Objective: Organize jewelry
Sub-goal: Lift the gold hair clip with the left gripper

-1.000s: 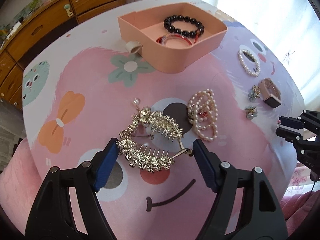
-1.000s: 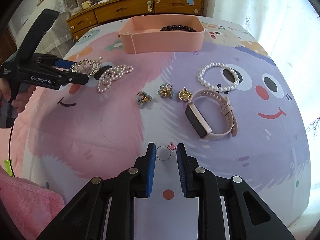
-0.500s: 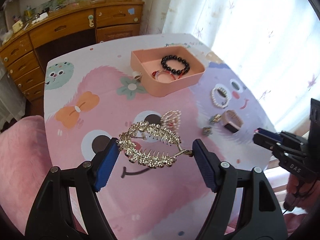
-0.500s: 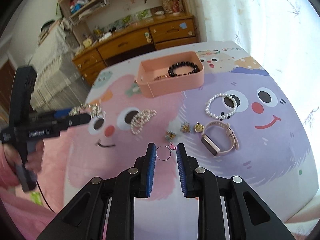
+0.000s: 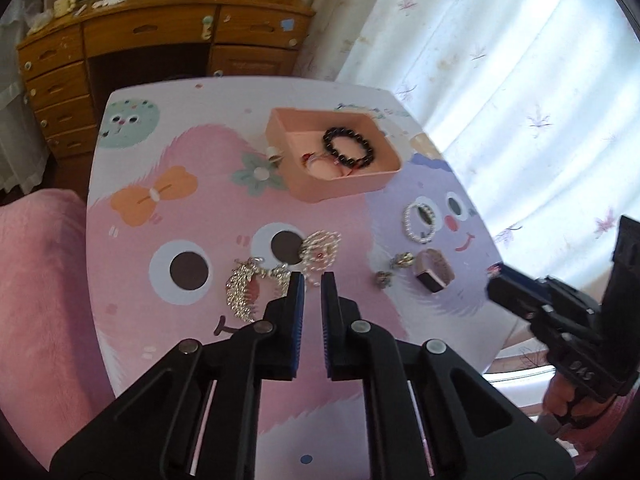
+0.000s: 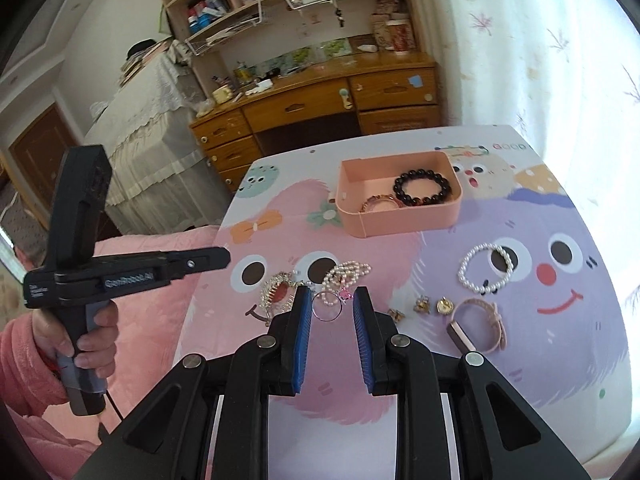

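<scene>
A pink box (image 5: 362,184) (image 6: 404,220) on the cartoon tablecloth holds a black bead bracelet (image 5: 348,148) (image 6: 422,188) and a red-trimmed bangle (image 6: 378,203). My left gripper (image 5: 312,280) is high above the table, nearly shut and empty. The gold hair claw (image 5: 244,288) (image 6: 276,292) lies on the table below it, beside a pearl cluster (image 5: 320,250) (image 6: 346,272). My right gripper (image 6: 328,300) is raised above the table, shut on a silver ring (image 6: 327,308) with a pink stone.
A pearl bracelet (image 6: 486,268) (image 5: 420,222), a pink smartwatch (image 6: 478,324) (image 5: 434,272) and small gold earrings (image 6: 432,306) (image 5: 402,260) lie right of centre. A wooden desk (image 6: 320,108) stands behind the table, a pink cushion (image 5: 44,288) to the left.
My left gripper let go of the gold hair claw, which now lies on the table, and its jaws closed. Both grippers rose further above the table; the right still holds the ring.
</scene>
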